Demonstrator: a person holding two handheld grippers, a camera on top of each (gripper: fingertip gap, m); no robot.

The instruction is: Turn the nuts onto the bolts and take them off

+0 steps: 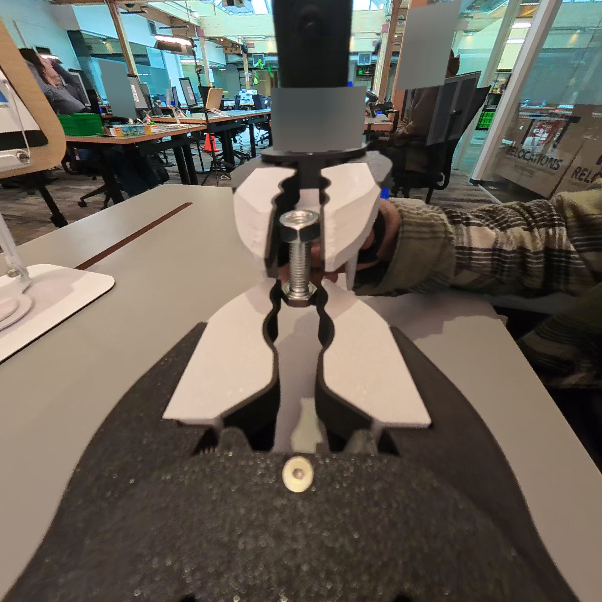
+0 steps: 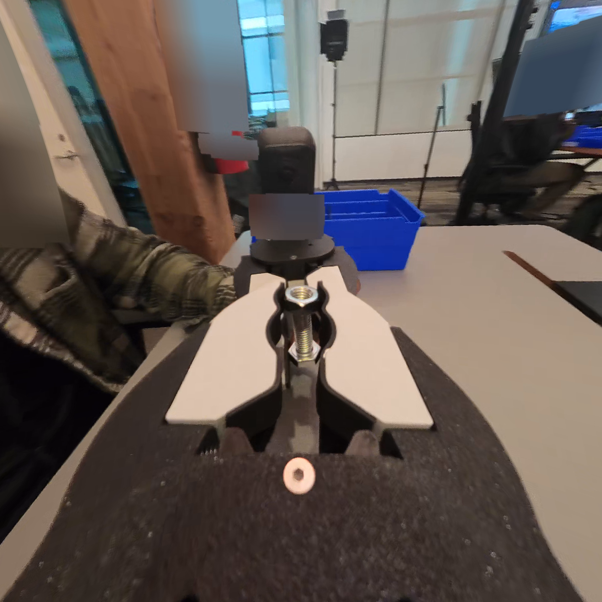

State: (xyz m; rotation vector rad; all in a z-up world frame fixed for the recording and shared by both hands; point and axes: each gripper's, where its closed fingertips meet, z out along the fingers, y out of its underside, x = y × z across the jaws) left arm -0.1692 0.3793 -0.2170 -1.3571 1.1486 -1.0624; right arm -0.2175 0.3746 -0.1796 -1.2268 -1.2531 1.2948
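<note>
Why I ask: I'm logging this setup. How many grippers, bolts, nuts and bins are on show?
White-fingered black grippers: 2, left gripper and right gripper
Silver threaded metal bolt: 1
Silver hex metal nut: 1
Blue plastic bin: 1
Total: 5

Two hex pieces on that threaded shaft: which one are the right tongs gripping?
The upper nut, its threaded hole open on top. The lower hex piece sits in the left tongs.
</note>
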